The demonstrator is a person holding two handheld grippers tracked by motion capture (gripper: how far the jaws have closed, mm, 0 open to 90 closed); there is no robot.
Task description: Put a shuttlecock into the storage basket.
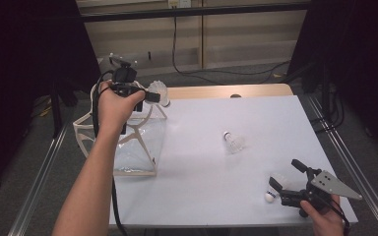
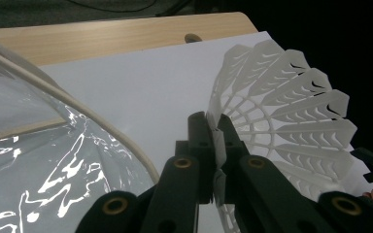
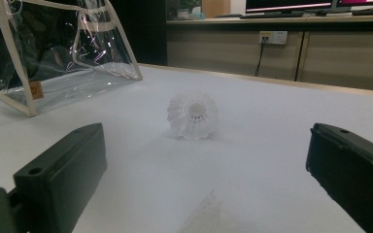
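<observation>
Table point(image 1: 211, 196) white, wood strip at far edge. Clear bag point(image 1: 138, 142) at left edge, cream trim; right gripper view adds small tan label on its side. Left gripper point(image 1: 152, 96) above bag's top, jaws clamped on skirt edge of shuttle point(image 1: 160, 92); left gripper view shows pinch close, skirt ribs fanned right. Right gripper point(image 1: 288, 184) near right corner, jaws apart. Second shuttle point(image 1: 233, 141) mid-table, cork toward right gripper view. Third shuttle point(image 1: 274, 189) just beside right gripper.

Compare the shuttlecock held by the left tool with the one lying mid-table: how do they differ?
The held shuttlecock is pinched by its skirt edge in the left tool, lifted beside the clear bag; the mid-table shuttlecock lies free on its side on the white table. Both are white with slotted plastic skirts.
</observation>
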